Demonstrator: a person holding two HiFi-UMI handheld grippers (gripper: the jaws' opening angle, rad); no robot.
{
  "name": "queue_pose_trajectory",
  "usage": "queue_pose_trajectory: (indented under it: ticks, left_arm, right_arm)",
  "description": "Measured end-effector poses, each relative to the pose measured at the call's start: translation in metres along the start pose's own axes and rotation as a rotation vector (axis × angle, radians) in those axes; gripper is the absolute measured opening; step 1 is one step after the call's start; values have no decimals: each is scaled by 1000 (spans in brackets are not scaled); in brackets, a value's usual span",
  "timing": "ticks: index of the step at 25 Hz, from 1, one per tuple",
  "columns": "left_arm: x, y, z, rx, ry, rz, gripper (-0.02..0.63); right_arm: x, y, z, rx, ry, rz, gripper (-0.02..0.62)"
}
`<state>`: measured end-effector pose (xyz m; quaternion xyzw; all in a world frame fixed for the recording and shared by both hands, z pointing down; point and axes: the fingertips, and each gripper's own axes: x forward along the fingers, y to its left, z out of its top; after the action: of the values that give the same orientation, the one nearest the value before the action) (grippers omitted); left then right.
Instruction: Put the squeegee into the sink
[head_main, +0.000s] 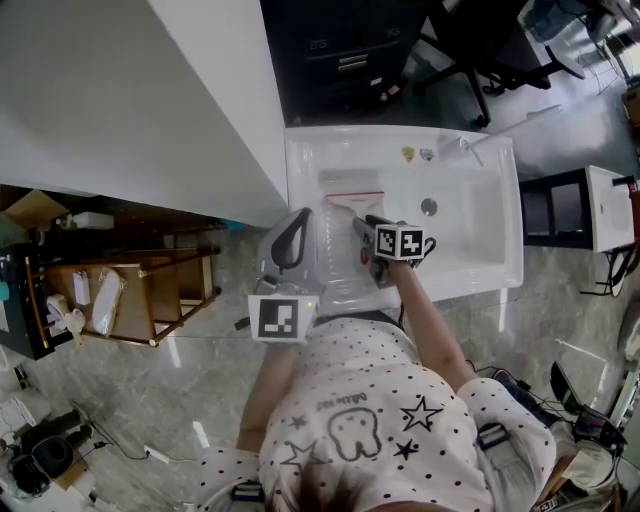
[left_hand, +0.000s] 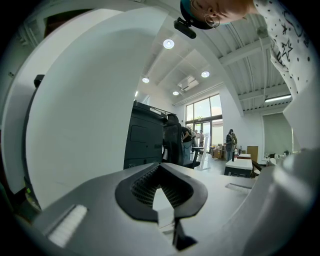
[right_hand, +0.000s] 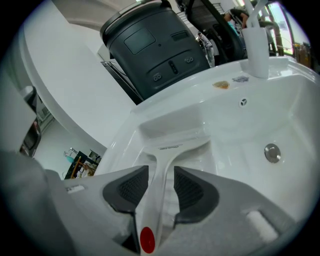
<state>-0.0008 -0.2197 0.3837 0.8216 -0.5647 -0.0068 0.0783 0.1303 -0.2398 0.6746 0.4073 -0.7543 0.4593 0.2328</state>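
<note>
Between the parted jaws of the right gripper (right_hand: 161, 172) lay the white squeegee (right_hand: 162, 165). Its slim handle ran up the gap with a sliver of space on either side, so the pads were not pressing on it: the gripper was released, the handle merely bracketed. A red dot on the handle's end sat nearest the camera, below the pads. Ahead of the jaws the handle widened into the blade, which lay crosswise on the floor of the sink (right_hand: 295, 115), near the far wall. The drain (right_hand: 272, 152) was off to the right of the jaws, and beyond it on the far rim stood a white cup (right_hand: 257, 50).

From the head view, the right gripper (head_main: 365, 225) reached down into the sink (head_main: 500, 200), with the squeegee (head_main: 353, 200) just ahead of its tips and the drain (head_main: 428, 207) to its right.

The left gripper (head_main: 298, 222) hung beside the right one, over the sink's left edge. In its own view the left gripper (left_hand: 160, 167) had its dark pads closed tip to tip, clenched on nothing, facing a white wall (left_hand: 85, 100) and a black cabinet (left_hand: 145, 142).
</note>
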Motion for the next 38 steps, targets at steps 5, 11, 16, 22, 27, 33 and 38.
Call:
queue_pose_trajectory:
  ticks: [5, 11, 16, 22, 27, 33, 38]
  left_arm:
    - [1, -2, 0, -8, 2, -9, -5]
    - [0, -3, -3, -19, -16, -14, -5]
    - [-4, -7, -2, -10, -17, -28, -5]
    - [-10, -11, -3, -1, -23, -33, -5]
    - [-15, -13, -4, 1, -26, -31, -5]
    - [-21, -20, -4, 5, -9, -47, -5]
    - [-27, -28, -1, -9, 3, -66, -5]
  right_arm:
    - [-11, -3, 13, 3, -66, -20, 149]
    - [-30, 0, 37, -24, -178, -60, 62]
    - [-44, 10, 50, -58, -256, -71, -5]
    - [-61, 27, 62, -130, -348, -75, -5]
    - [-81, 44, 72, -185, -429, -70, -5]
    - [-107, 64, 84, -230, -507, -57, -5]
    - [-128, 81, 91, -267, -559, -48, -5]
